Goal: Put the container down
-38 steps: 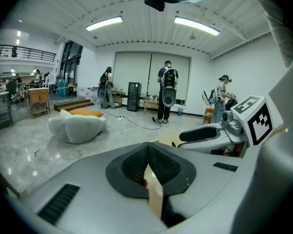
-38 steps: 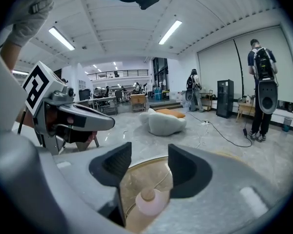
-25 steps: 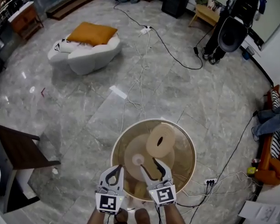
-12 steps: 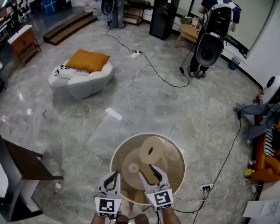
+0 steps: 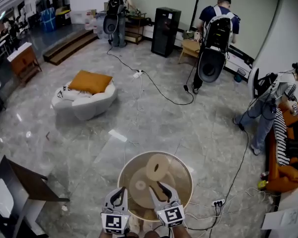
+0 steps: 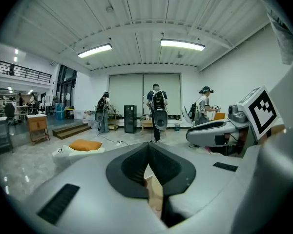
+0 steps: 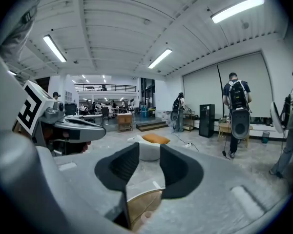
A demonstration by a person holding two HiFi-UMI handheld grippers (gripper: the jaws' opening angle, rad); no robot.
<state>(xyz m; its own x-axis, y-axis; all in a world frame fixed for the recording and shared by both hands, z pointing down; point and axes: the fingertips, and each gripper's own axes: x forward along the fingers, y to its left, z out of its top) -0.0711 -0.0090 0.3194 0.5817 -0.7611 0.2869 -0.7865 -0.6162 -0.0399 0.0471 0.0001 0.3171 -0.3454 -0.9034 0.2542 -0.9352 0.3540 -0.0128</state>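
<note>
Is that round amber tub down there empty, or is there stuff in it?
Not empty. The head view shows a pale roll with a hole and a smaller disc lying inside the tub.

Strip lights (image 6: pixel 182 44) shine over a grey marble floor (image 5: pixel 154 118)

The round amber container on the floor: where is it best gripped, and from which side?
Take the container by its thin rim, coming down from above with the jaws straddling the wall, one inside and one outside. It is wide, round and open-topped, probably too broad to span across. The large roll inside seems to sit clear of the wall, leaving room there.
</note>
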